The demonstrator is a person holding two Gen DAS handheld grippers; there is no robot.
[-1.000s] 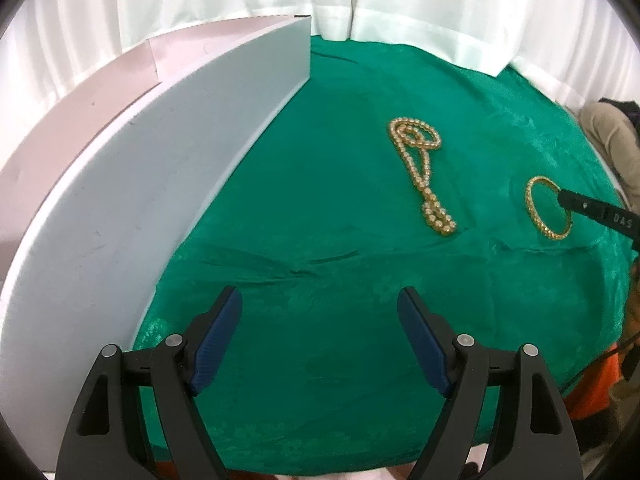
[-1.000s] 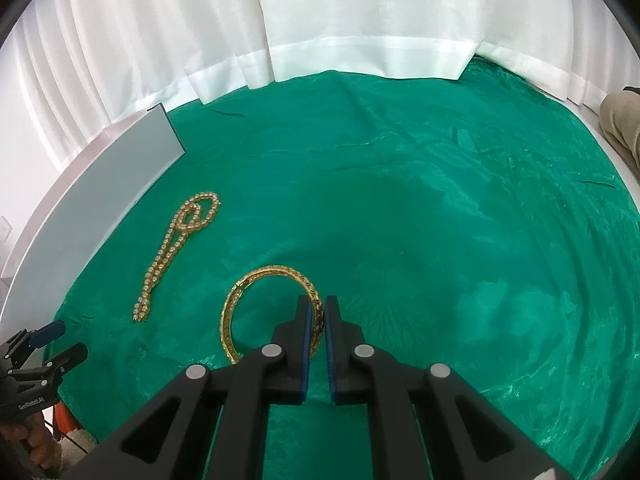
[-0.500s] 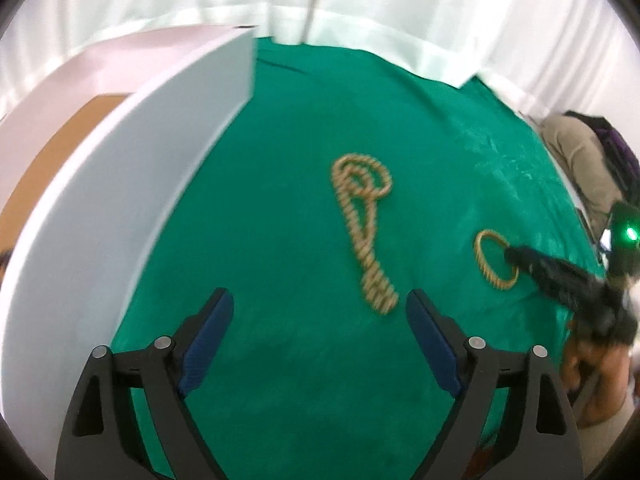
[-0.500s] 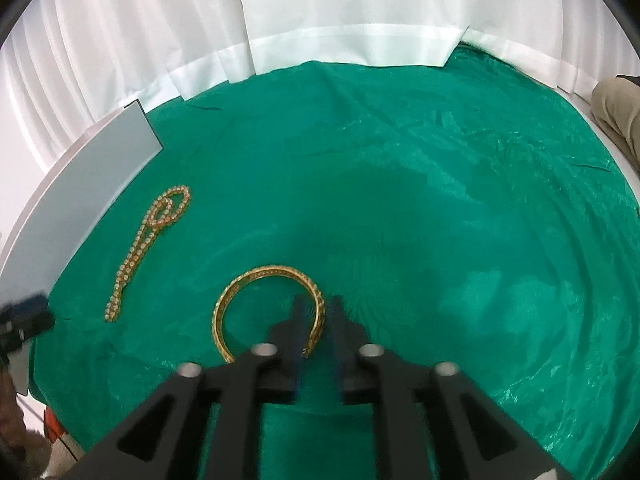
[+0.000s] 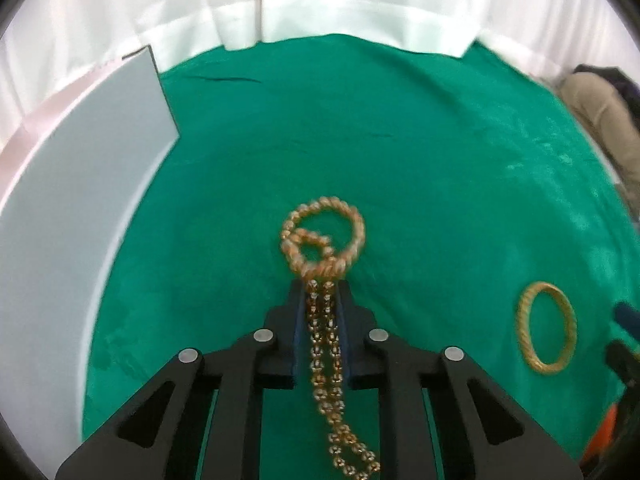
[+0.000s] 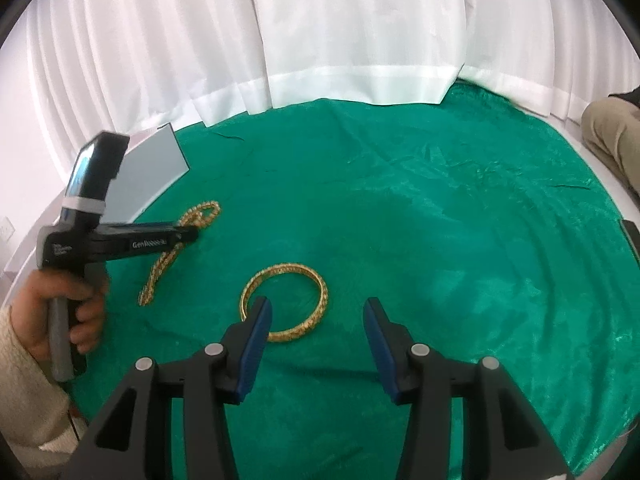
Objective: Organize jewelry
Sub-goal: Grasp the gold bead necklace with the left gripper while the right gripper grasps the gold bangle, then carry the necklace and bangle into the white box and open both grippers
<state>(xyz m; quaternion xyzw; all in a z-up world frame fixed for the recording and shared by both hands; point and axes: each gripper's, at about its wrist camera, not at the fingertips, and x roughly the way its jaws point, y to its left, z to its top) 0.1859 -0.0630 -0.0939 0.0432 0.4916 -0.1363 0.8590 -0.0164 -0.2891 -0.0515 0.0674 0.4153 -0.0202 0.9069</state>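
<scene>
A gold bead necklace [image 5: 324, 248] lies on the green cloth [image 5: 400, 140], its looped end ahead and its strands running back between the fingers. My left gripper [image 5: 321, 292] is shut on the necklace's strands just below the loop. From the right wrist view the left gripper [image 6: 188, 235] shows over the necklace [image 6: 160, 268]. A gold bangle [image 6: 285, 304] lies flat on the cloth, also seen in the left wrist view [image 5: 546, 328]. My right gripper [image 6: 318, 312] is open and empty, its left finger over the bangle's near left rim.
A white box with a raised lid [image 5: 80, 168] stands at the left edge of the cloth, also in the right wrist view [image 6: 152, 176]. White curtains [image 6: 320, 32] hang behind the table. A person's leg [image 6: 612, 136] is at the far right.
My left gripper moved forward over the necklace and shut on its strands. My right gripper opened, released the bangle onto the cloth, and drew back a little.
</scene>
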